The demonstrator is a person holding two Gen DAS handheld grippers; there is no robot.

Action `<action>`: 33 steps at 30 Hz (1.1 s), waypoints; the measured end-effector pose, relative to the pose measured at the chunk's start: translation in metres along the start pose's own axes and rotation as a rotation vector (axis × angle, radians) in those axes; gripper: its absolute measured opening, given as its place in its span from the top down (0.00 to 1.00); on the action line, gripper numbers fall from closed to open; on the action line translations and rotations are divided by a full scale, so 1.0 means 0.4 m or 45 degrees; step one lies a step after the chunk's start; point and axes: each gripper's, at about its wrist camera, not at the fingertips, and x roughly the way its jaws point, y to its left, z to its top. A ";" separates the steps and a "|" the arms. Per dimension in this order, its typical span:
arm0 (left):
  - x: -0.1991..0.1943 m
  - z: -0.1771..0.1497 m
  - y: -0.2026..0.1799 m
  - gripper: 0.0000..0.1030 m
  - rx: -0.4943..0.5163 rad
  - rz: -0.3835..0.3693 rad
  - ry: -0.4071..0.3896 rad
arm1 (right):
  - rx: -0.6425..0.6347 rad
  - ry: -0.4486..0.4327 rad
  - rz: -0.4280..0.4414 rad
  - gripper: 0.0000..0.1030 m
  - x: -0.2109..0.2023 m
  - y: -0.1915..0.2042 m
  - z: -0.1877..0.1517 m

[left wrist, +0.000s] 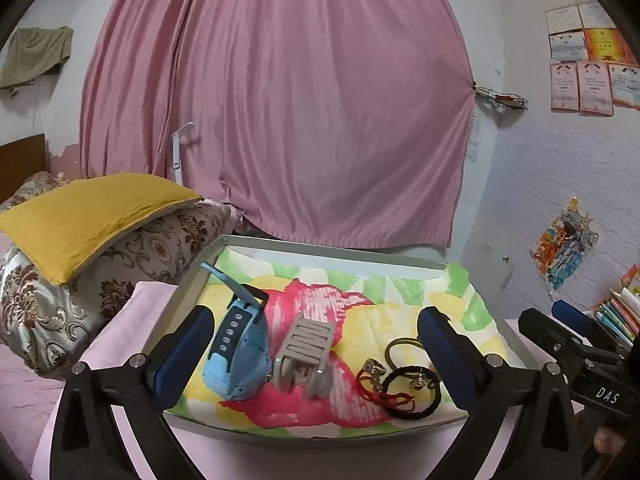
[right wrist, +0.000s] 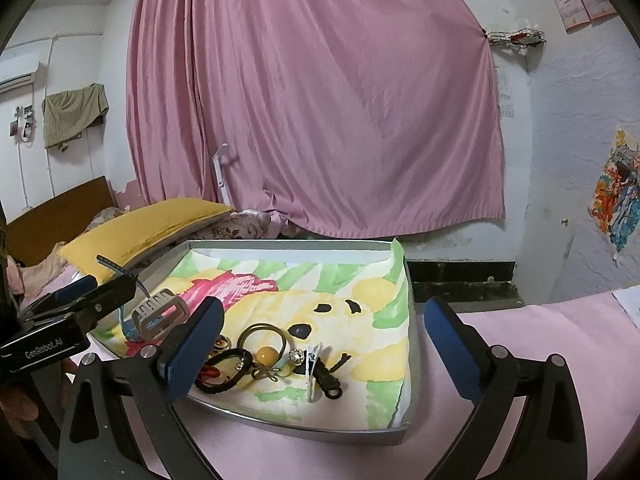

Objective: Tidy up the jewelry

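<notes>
Hand-held gripper [left wrist: 316, 354] gaping, tray [left wrist: 332, 251] rim (grey) near

A: Where is free room in the tray [right wrist: 280, 245]?

B: The far half of its drawn paper lining [right wrist: 360, 280] is bare. Along the near edge lie the blue watch [left wrist: 236, 344], grey clip [left wrist: 306, 356], hair ties [left wrist: 412, 392] and black clip [right wrist: 326, 378], close together.

A: And outside?

B: The pink cloth [right wrist: 540, 340] beside the right edge is free; pillows [left wrist: 92, 216] stand near the far-left corner.

Both grippers are black framed with silver screws, dark blue padded jaws and white lettering.
</notes>
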 end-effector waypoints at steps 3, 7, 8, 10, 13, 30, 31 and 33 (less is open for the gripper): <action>-0.006 -0.005 0.003 0.01 0.010 0.012 -0.003 | -0.006 -0.015 0.002 0.04 -0.008 0.001 -0.001; -0.019 -0.011 0.006 0.01 0.025 0.029 -0.017 | -0.018 -0.037 0.007 0.03 -0.023 0.005 -0.004; -0.023 -0.012 0.006 0.01 0.027 0.034 -0.022 | -0.023 -0.040 0.008 0.03 -0.026 0.005 -0.006; -0.031 -0.014 0.008 0.01 0.031 0.037 -0.027 | -0.030 -0.047 0.003 0.03 -0.032 0.008 -0.007; -0.041 -0.017 0.007 0.01 0.036 0.032 -0.028 | -0.031 -0.071 0.010 0.03 -0.041 0.007 -0.007; -0.174 -0.048 0.056 0.01 0.028 0.055 -0.054 | -0.035 -0.112 0.044 0.03 -0.222 0.051 -0.047; -0.183 -0.051 0.057 0.01 0.030 0.058 -0.054 | -0.033 -0.112 0.043 0.03 -0.233 0.055 -0.054; -0.202 -0.060 0.063 0.01 0.033 0.063 -0.054 | -0.028 -0.113 0.045 0.03 -0.252 0.059 -0.064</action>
